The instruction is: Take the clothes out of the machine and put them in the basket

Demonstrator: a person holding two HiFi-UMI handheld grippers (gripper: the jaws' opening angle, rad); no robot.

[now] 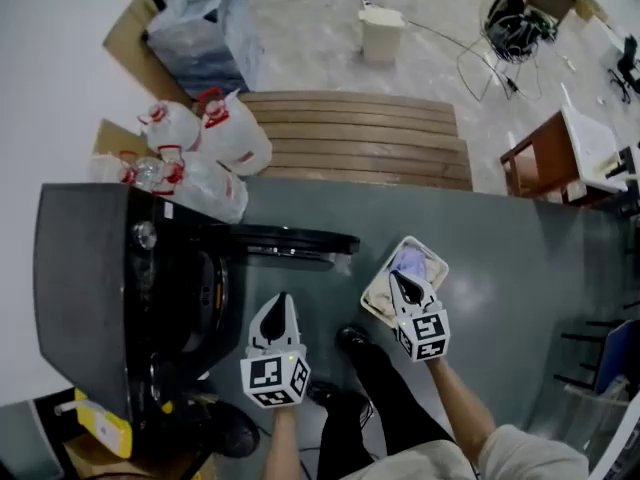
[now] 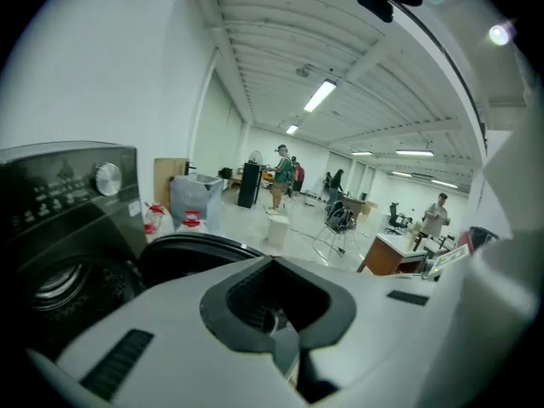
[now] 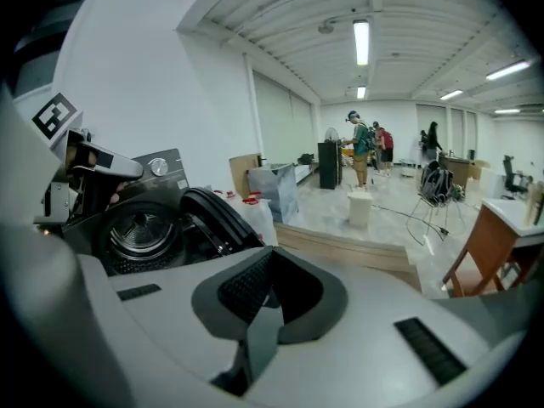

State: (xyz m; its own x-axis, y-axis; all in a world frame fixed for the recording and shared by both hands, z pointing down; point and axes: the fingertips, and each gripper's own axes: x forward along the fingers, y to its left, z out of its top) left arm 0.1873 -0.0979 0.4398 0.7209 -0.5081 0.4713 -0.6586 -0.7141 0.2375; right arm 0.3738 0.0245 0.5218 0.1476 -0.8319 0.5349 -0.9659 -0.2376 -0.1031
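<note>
A dark front-loading washing machine (image 1: pixel 95 288) stands at the left with its round door (image 1: pixel 290 240) swung open. The left gripper view shows its drum (image 2: pixel 59 283), and so does the right gripper view (image 3: pixel 140 232); I see no clothes in it. On the grey floor to the right sits a white basket (image 1: pixel 374 298) with pale clothes (image 1: pixel 413 260) inside. My left gripper (image 1: pixel 283 300) hangs in front of the open door, jaws together and empty (image 2: pixel 274 300). My right gripper (image 1: pixel 398 280) is above the basket, shut with nothing in it (image 3: pixel 270 294).
Wooden steps (image 1: pixel 360 138) lie beyond the machine, with white plastic bags (image 1: pixel 215 138) beside them. A brown desk (image 1: pixel 545 158), a white bin (image 1: pixel 382 33) and cables are farther off. The person's dark legs and shoe (image 1: pixel 355 343) stand between the grippers. People stand far across the room.
</note>
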